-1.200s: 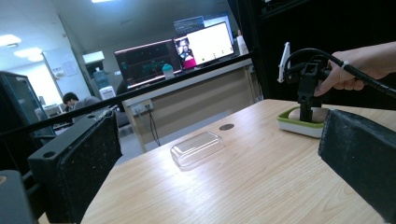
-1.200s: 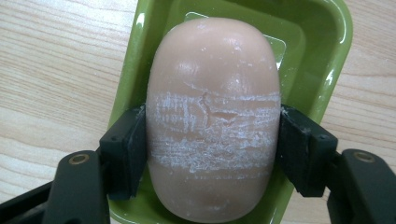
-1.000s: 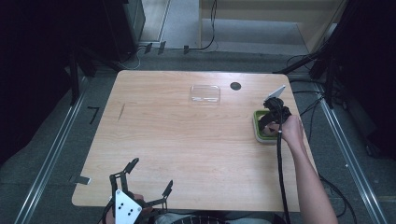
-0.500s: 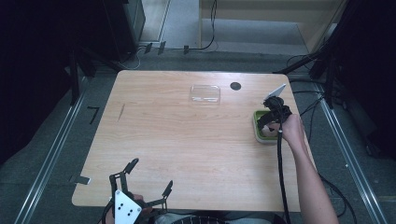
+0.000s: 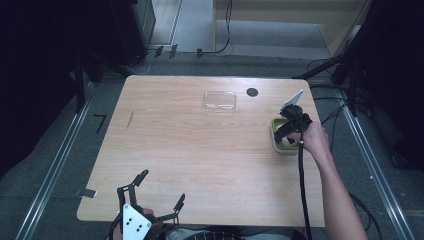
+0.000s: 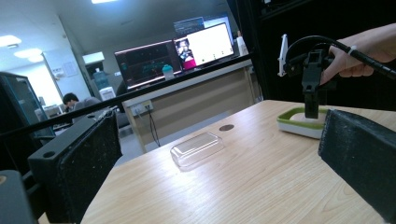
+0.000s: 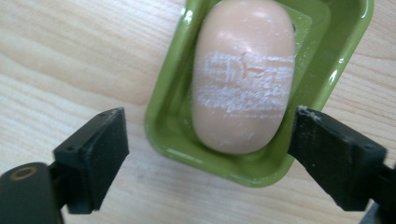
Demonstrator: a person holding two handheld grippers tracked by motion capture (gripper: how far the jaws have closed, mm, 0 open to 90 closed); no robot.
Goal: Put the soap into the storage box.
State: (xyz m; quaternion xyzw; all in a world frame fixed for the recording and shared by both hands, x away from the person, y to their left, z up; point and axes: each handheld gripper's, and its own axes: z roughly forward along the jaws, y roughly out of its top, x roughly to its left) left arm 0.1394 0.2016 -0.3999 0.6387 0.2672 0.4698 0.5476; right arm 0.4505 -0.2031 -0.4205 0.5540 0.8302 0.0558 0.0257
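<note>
A peach soap bar (image 7: 243,74) with a white scuffed band lies in a green dish (image 7: 173,135) near the table's right edge (image 5: 274,136). My right gripper (image 7: 208,123) hovers just above it, pointing down, in a person's hand (image 5: 312,137). Its jaws have just been opening and now stand wide on either side of the dish, touching nothing. The left gripper view shows that gripper (image 6: 311,109) upright over the dish (image 6: 299,126). My left gripper (image 5: 163,186) rests at the table's front left, open and holding nothing (image 6: 217,140).
A clear plastic lid (image 5: 219,101) lies at the back middle of the wooden table (image 5: 200,150), with a small black round spot (image 5: 252,92) to its right. The right gripper's cable (image 5: 302,190) runs along the forearm. Dark racks flank the table.
The right gripper seems to have lifted very slightly over the dish. The left gripper has stayed put.
</note>
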